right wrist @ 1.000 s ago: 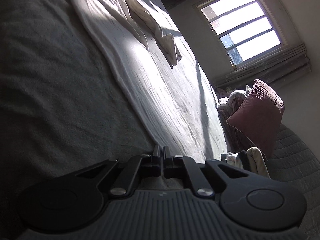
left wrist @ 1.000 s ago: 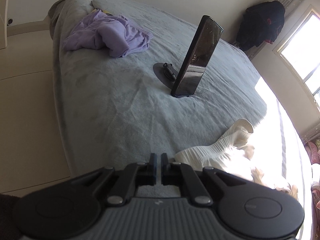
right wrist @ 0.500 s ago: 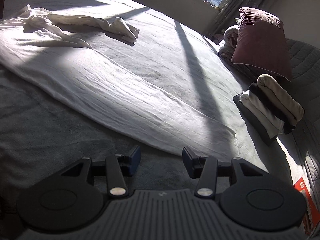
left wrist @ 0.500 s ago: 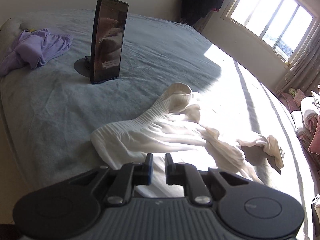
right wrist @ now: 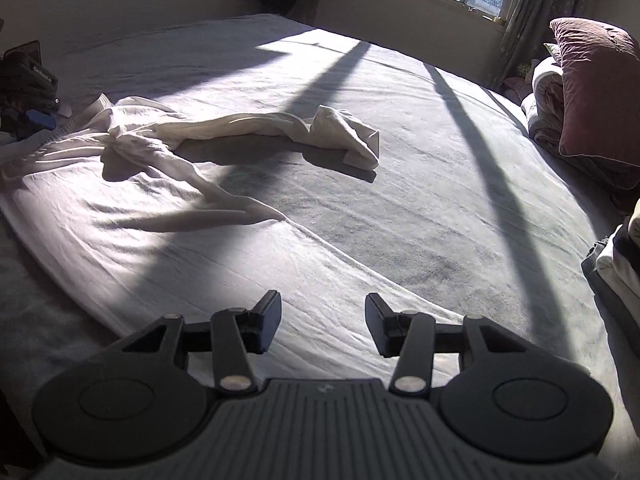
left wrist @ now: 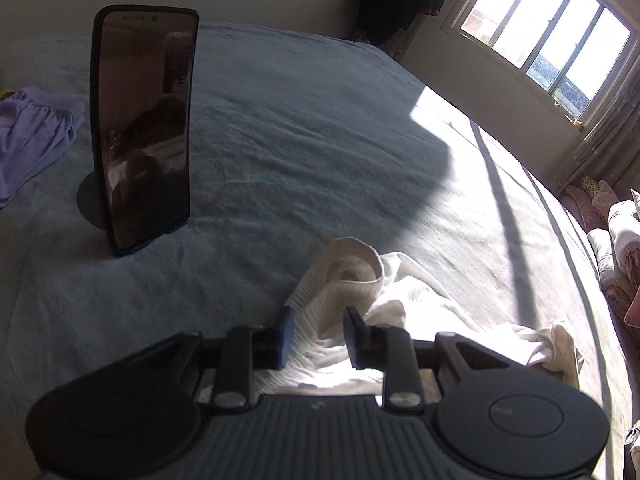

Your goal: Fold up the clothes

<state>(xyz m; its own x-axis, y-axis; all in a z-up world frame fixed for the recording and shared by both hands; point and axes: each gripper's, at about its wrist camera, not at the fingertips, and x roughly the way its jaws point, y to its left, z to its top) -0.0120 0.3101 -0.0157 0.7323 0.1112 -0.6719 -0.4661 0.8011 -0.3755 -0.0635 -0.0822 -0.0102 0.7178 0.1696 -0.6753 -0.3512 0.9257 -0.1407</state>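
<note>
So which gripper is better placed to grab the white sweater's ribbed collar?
Left. The left gripper sits right at the ribbed collar, jaws opening, nothing pinched. The right gripper hovers open over the white sweater's hem.

A big bed (left wrist: 320, 128) with a grey-blue cover holds a white top (right wrist: 168, 184), spread out with one long sleeve. A phone (left wrist: 142, 128) stands up on it. Purple clothes (left wrist: 32, 132) lie near the edge.

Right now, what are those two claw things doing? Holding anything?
Left gripper: jaws opening over the white garment, gripping nothing.
Right gripper: open, empty, above the garment.
</note>
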